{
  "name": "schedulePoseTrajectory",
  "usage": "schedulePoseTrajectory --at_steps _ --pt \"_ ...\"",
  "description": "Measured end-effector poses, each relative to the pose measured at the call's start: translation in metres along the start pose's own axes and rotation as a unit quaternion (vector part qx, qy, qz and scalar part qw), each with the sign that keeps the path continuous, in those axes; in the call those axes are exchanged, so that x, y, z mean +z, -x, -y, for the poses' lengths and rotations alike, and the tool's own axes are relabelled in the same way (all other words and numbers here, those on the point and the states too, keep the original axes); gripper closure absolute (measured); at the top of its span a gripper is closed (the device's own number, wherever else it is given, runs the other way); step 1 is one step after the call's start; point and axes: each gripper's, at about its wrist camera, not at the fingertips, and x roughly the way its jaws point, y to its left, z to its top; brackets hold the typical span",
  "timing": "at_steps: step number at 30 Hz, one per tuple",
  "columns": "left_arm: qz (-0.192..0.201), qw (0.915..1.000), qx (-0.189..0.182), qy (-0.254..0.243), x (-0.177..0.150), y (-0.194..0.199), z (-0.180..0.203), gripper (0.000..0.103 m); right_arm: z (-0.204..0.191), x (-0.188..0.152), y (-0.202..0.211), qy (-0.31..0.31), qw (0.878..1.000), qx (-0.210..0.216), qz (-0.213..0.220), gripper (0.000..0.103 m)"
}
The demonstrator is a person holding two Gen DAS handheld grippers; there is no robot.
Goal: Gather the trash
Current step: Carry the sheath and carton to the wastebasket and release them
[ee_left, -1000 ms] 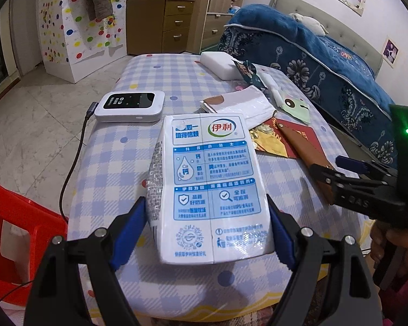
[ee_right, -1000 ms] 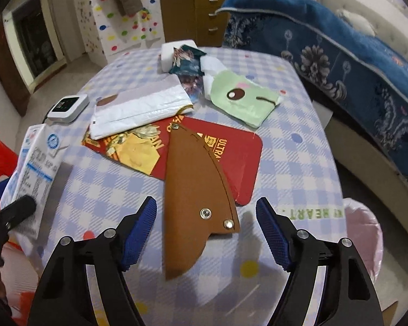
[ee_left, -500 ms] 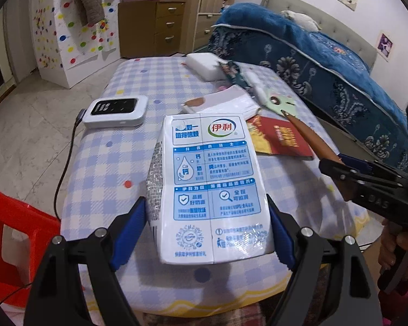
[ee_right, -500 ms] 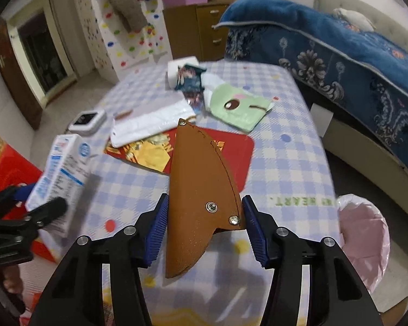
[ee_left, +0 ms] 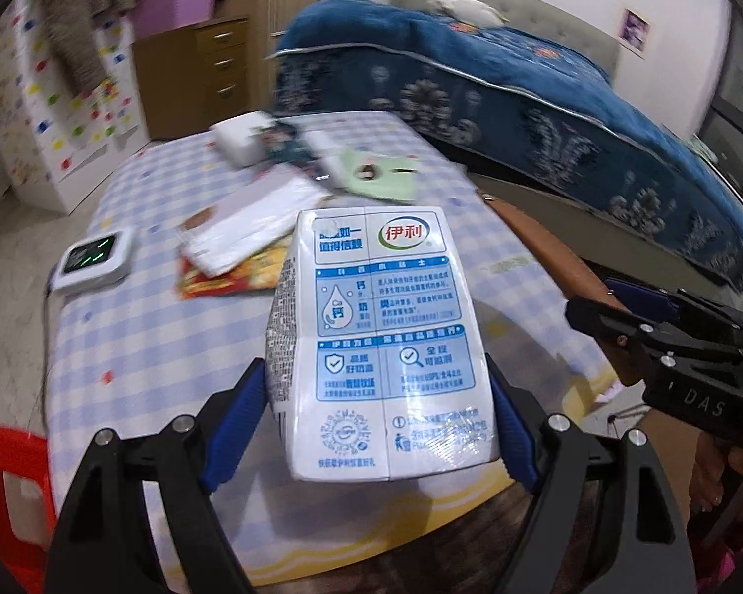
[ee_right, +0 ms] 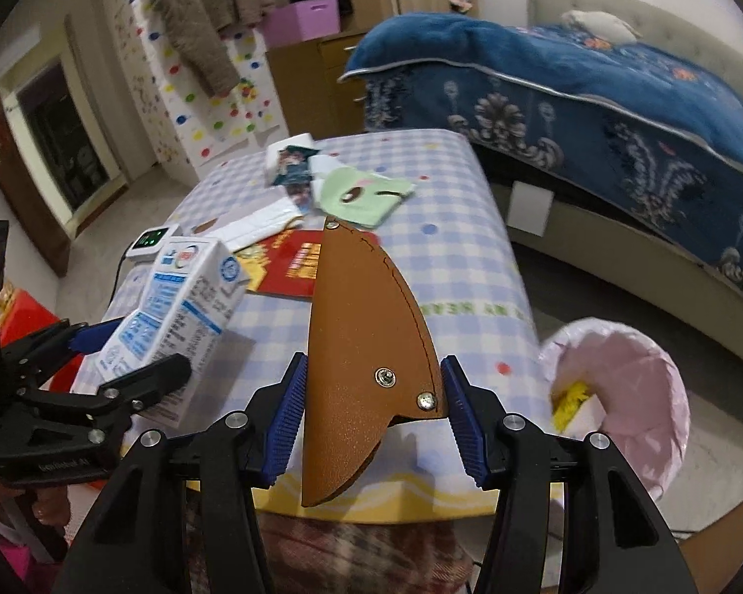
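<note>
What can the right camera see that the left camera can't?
Only the right camera shows the pink bin on the floor beside the table, with something yellow inside, and the whole brown pouch clamped in the right gripper. Only the left camera shows the milk carton's full printed face, clamped in the left gripper. Both show the carton, the pouch, both grippers, the red envelope, the green pouch, the white gadget and the blue bed.
</note>
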Motion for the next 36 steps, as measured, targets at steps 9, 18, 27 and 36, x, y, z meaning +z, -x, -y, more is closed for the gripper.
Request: schedulePoseTrajectory --at_steps 9,18,27,36 --pt "-0.014 0.9952 -0.061 -0.075 0.020 -0.033 0.078 0.023 0.068 -0.020 0.033 -0.069 0.996 -0.049 0.022 0.049" --pt "-0.039 0.9840 -0.115 -0.131 0.042 -0.077 0.155 0.023 0.154 -0.047 0.053 -0.158 0.981 -0.112 0.025 0.049" --pt "-0.042 0.9728 -0.152 -0.169 0.065 -0.105 0.213 0.023 0.209 -0.055 0.050 -0.220 0.965 -0.136 0.031 0.046" --pt "-0.027 0.9772 -0.128 -0.167 0.062 -0.101 0.194 0.008 0.233 -0.068 0.036 -0.267 0.953 -0.146 0.014 0.029"
